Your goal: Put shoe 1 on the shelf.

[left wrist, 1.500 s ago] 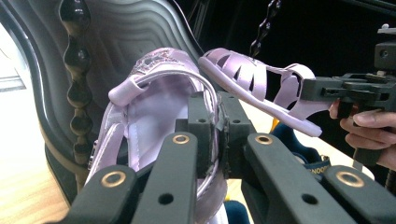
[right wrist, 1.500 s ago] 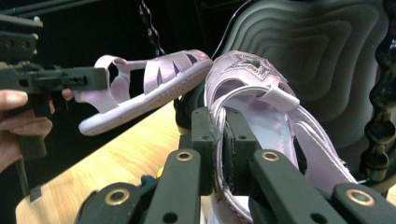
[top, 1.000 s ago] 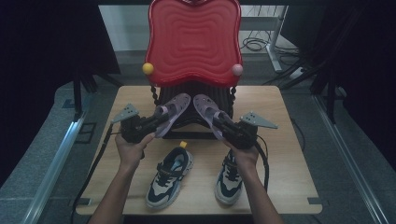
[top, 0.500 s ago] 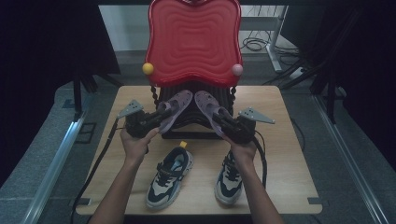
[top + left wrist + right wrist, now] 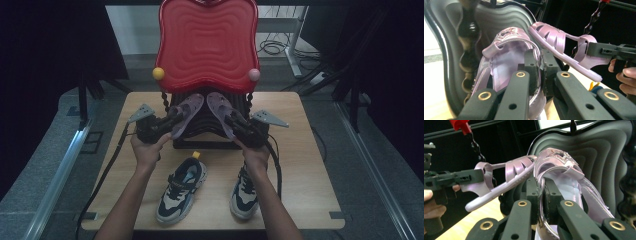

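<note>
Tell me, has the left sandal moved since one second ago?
Yes. The left sandal, held by the left gripper, has moved away from the sneakers, toward the red rack.

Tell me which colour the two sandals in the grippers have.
Both sandals are light purple, clearest in the left gripper view.

You're holding two lilac sandals (image 5: 506,67) (image 5: 564,182) showing a pearly, smooth plastic sheen, one glittering at its star; your claws' (image 5: 537,67) matt black plastic is contrasting with the glossy red rippled panel (image 5: 207,42) and pale wood table (image 5: 305,165).
</note>
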